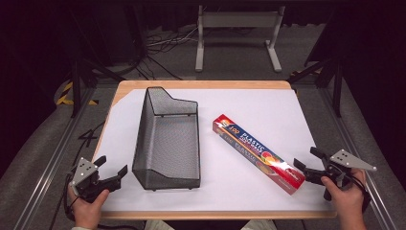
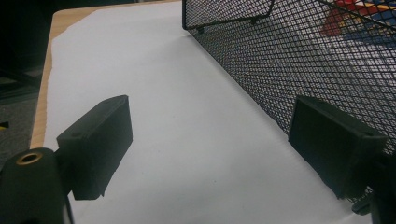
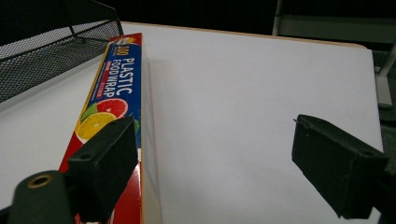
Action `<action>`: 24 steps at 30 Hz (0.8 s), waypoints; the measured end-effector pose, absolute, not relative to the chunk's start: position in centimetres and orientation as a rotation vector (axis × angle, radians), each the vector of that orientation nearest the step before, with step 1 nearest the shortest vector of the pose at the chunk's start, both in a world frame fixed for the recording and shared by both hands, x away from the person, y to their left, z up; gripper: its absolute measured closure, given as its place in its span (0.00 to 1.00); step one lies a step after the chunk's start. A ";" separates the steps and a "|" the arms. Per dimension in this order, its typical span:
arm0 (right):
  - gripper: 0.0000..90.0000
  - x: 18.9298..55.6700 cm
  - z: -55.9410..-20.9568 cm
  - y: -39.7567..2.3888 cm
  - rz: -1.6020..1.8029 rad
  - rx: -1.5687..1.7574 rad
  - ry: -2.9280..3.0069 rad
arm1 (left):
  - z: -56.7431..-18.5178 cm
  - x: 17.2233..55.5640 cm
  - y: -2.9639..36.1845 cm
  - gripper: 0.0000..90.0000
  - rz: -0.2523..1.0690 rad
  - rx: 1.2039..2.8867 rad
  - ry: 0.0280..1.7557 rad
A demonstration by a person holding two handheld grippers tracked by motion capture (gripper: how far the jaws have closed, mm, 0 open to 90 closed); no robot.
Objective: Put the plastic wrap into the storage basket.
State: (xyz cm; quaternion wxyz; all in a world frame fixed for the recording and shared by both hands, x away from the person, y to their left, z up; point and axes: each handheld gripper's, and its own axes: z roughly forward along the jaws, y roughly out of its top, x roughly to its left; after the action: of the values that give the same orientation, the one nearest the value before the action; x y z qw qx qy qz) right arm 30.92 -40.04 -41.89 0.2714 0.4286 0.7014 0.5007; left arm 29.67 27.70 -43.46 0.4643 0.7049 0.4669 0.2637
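1. The left gripper (image 1: pixel 113 171) is released: its two black jaws stand wide apart with nothing between them. In the left gripper view (image 2: pixel 210 149) one jaw sits just beside the outer wall of the black wire-mesh basket (image 2: pixel 299 60); whether it touches the mesh I cannot tell.
2. The right gripper (image 1: pixel 306 158) is also released, jaws spread wide and grasping nothing. In the right gripper view (image 3: pixel 215 163) one jaw hangs over the near end of the long red-and-blue cardboard box of plastic food wrap (image 3: pixel 114 88); the other jaw is well apart from it, over bare white paper.
3. Counted: one black wire-mesh basket (image 1: pixel 165 139), one box of plastic food wrap (image 1: pixel 258 152), two grippers, each in one hand.
4. Taking the basket as landmark: the box lies flat on the white sheet covering the wooden desk (image 1: pixel 287 105), to the basket's right, apart from it and set diagonally.
5. The left gripper is near the basket's near left corner; the right gripper is well to the basket's right, at the box's near end.
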 end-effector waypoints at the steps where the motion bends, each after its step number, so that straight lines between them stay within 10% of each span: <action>1: 0.16 30.9 -41.9 -40.0 1.348 1.154 1.889 | -43.5 29.7 27.6 0.16 0.647 1.732 1.145; 24: 0.14 31.5 -40.1 -40.3 1.305 1.219 1.903 | -43.1 29.4 27.9 0.16 0.659 1.706 1.166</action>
State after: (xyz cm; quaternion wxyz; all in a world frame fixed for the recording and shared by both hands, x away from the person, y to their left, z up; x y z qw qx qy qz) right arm 31.53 -40.29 -40.14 0.2631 0.4506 0.7036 0.4824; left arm 29.39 27.90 -43.06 0.4674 0.6955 0.4751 0.2687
